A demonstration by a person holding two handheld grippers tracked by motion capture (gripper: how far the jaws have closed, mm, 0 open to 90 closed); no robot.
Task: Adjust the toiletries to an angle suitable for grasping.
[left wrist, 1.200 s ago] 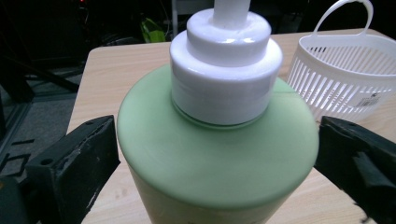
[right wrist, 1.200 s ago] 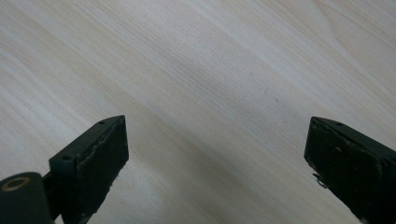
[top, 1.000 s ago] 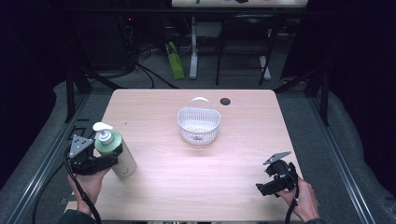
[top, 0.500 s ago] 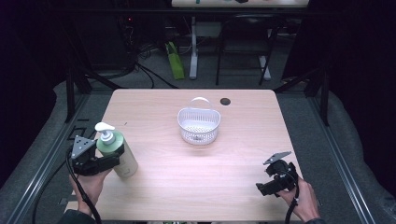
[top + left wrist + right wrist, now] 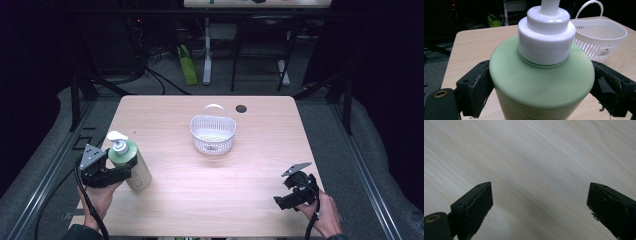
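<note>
Pale wood-grain table (image 5: 210, 200) fills the middle of a dark workspace, with grey floor on either side and cables and metal stand legs behind its far edge

At the near left part of that table is a green pump bottle (image 5: 131, 162), its white pump head (image 5: 117, 138) on top. In the high view it leans a little toward the table's middle; whether its base sits on the wood or hangs just above it I cannot tell. The left gripper (image 5: 120, 174) has its two black jaws closed against the bottle's sides, high on the body just under the shoulder. The left gripper view looks down on the bottle (image 5: 541, 82) from close behind, with the wide white collar (image 5: 546, 41) rising from the green shoulder and one jaw pressed to each flank. The person's left hand (image 5: 97, 197) holds that gripper from below, and its black cable trails off toward the near edge

Beyond the bottle, toward the middle of the table and well apart from it, stands a white plastic basket (image 5: 213, 134) with slotted walls and a thin loop handle at its far side; the left gripper view shows it (image 5: 599, 37) past the bottle's right shoulder. A small dark round hole (image 5: 241, 108) sits in the tabletop near the far edge, just beyond the basket

The right gripper (image 5: 281, 202) is low over the near right corner in the person's right hand (image 5: 325, 217), well apart from bottle and basket. In the right gripper view its jaws stand wide apart with bare wood (image 5: 536, 170) between them, gripping nothing
</note>
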